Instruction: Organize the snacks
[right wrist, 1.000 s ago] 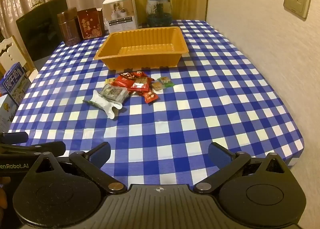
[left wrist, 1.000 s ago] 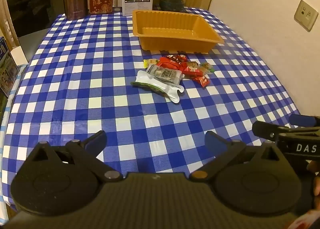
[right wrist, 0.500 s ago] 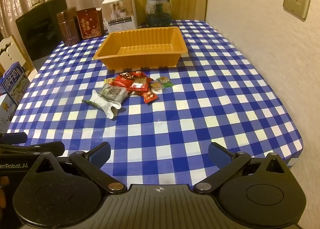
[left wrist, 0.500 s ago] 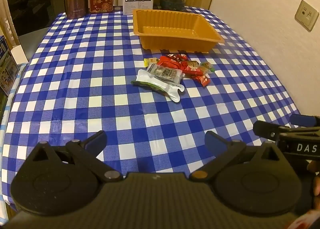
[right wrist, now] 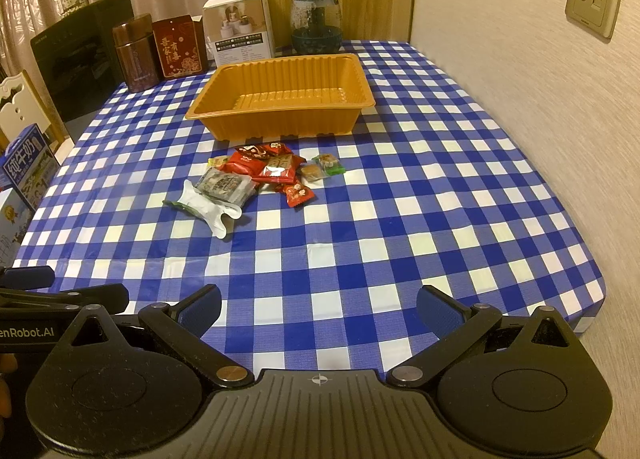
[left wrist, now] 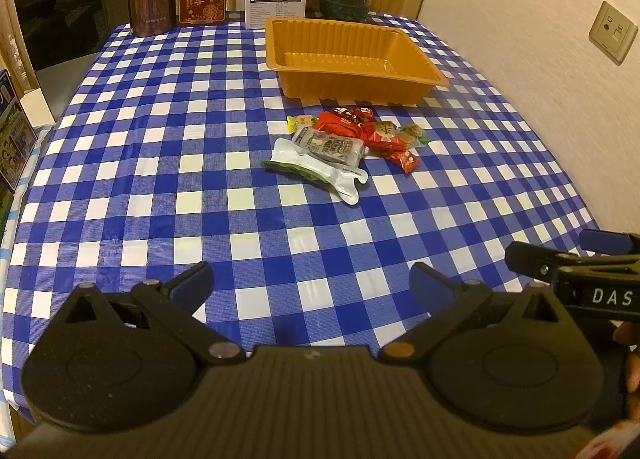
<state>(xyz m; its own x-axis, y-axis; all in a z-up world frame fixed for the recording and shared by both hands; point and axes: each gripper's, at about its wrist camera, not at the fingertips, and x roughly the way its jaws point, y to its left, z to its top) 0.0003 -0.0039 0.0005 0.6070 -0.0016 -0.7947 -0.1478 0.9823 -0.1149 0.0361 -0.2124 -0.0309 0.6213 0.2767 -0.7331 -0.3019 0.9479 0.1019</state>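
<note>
Well apart from snack pile (left wrist: 344, 147), both grippers (left wrist: 310, 283) (right wrist: 318, 305) spread wide over bare tablecloth (right wrist: 400, 219).

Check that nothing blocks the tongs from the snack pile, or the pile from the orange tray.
Nothing visible does. Only bare blue-and-white checked tablecloth lies between both open tongs and the pile of wrapped snacks; the empty orange plastic tray sits just behind it.
</note>
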